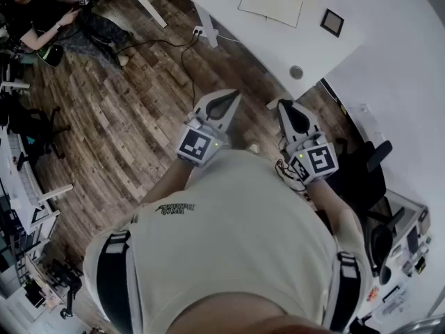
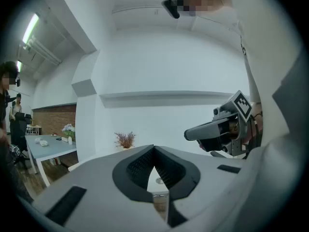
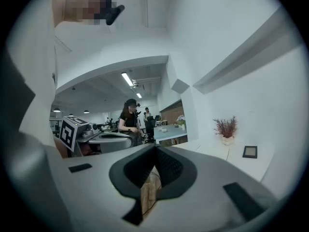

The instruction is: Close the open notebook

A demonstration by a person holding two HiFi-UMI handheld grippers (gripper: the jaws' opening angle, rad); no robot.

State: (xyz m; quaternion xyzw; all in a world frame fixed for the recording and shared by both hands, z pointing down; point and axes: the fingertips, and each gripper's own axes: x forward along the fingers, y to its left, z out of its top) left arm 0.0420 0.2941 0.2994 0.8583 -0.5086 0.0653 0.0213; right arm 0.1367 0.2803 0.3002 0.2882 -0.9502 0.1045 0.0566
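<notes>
The notebook (image 1: 271,4) lies flat, seemingly open, on the white bench (image 1: 278,44) at 1 o'clock, well apart from the 2 claws, so closing it has not begun. A small frame (image 1: 332,22) sits at its 3 o'clock. Left claw (image 1: 224,104) and right claw (image 1: 292,115) are pinched together, empty. Only the wooden floor (image 1: 125,103) lies between them and the bench.

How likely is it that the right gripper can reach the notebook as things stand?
Probably not yet: the right gripper is near the body, while the notebook lies far back on the table. Nothing blocks the way.
</notes>
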